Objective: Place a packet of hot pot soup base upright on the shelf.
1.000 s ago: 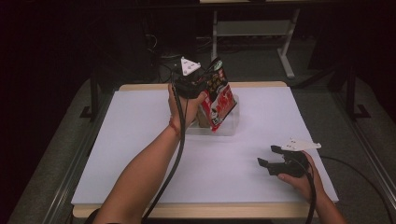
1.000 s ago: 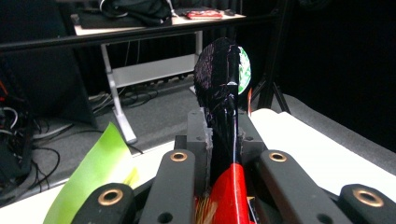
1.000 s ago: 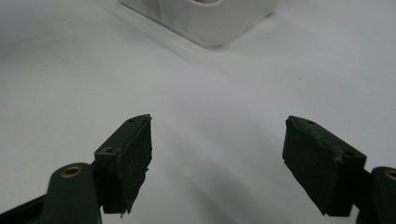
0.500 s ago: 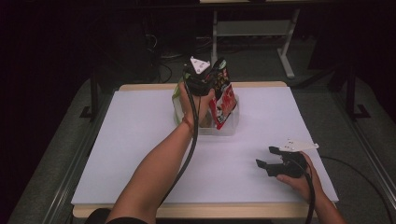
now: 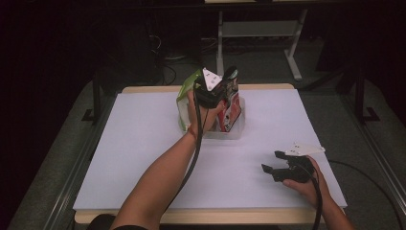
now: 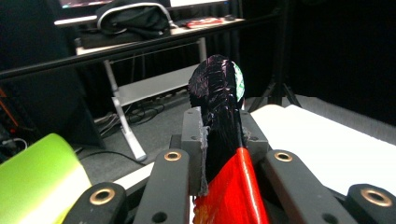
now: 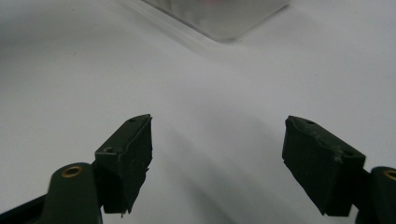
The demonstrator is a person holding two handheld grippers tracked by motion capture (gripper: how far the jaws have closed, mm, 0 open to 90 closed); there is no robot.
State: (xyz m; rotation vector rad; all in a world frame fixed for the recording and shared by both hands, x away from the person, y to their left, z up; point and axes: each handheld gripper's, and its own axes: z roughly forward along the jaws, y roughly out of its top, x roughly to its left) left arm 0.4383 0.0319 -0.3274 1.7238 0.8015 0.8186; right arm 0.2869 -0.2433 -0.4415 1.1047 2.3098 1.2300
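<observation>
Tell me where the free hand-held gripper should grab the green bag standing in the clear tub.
Probably the green bag's top edge, from above and from its left side. It stands upright in the clear tub, top clear of the rim, and the left hand-held gripper, on the red-and-black bag, crowds its right. The right hand-held gripper is open.

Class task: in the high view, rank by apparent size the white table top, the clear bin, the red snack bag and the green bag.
1. white table top
2. clear bin
3. red snack bag and green bag: both partly hidden, too close to rank.
</observation>
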